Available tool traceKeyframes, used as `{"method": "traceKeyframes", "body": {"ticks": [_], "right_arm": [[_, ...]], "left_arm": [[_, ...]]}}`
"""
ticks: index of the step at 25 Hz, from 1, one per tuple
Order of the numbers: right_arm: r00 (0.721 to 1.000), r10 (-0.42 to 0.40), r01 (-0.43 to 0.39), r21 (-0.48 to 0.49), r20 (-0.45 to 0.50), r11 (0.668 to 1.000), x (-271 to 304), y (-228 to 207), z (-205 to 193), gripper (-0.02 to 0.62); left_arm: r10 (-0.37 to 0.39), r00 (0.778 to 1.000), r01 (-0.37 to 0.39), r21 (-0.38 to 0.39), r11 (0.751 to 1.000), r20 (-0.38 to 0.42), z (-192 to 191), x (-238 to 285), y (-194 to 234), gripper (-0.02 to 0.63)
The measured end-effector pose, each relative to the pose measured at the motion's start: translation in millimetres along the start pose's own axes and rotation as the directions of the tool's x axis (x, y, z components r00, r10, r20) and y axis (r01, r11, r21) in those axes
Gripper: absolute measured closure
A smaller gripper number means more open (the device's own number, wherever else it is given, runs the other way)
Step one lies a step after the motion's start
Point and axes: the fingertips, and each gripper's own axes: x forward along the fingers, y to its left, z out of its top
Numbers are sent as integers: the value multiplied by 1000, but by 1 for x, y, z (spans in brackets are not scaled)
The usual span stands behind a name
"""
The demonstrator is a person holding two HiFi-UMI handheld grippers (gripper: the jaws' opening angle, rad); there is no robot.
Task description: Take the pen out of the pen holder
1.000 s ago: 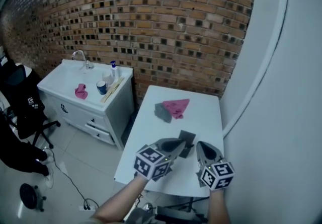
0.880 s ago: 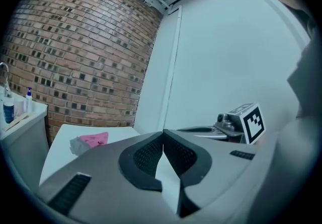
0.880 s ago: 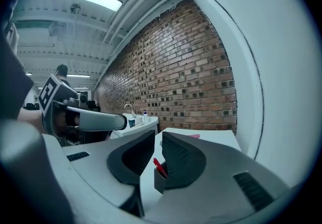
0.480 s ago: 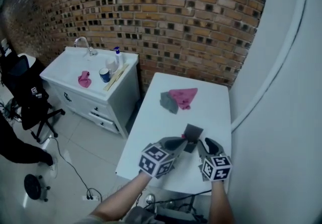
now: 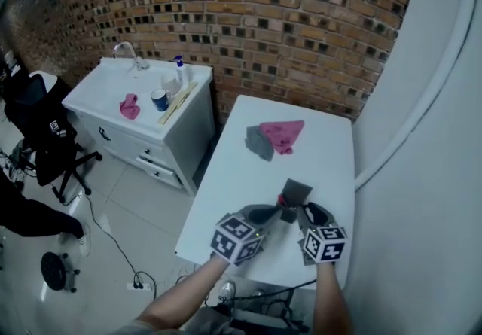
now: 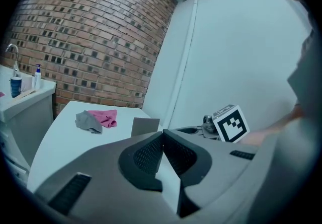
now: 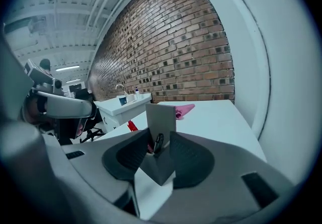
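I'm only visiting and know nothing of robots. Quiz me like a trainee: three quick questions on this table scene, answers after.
1. True or false: the left gripper's jaws stand wide apart.
2. What stands just ahead of the right gripper's open jaws? A kettle; B pen holder; C book.
3. Fill in: beside the pink cloth on the table lies a ____ cloth.
Key: 1 false, they are together; 2 B; 3 grey cloth.

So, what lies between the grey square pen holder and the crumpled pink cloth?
Nothing: in the head view only bare white table separates the grey square pen holder from the crumpled pink cloth; the grey cloth sits aside.
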Motion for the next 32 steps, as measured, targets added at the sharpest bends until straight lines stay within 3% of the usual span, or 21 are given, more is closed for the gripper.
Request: {"method": "traceKeyframes", "body": {"ticks": [3,8,15,32], "right_arm": [[1000,1,-1,7,-7,1000,4,0,-3,465],[1000,-10,10,6,-18,1000,6,1,-8,529],[1000,-8,8,-12,7,1000,0,2,1,538],[980,-18,32,-67,197,997,-65,24,79,540]], "left_arm": [[16,1000,-16,-7,1000,-12,-4,1,4,600],[50,998,-50,-20,999,-25,-9,0,12,601],[45,998,-46,-38,998,-33,-10,0,11,600],[0,998,0,13,1000,59,36,-22,-8,600]]}}
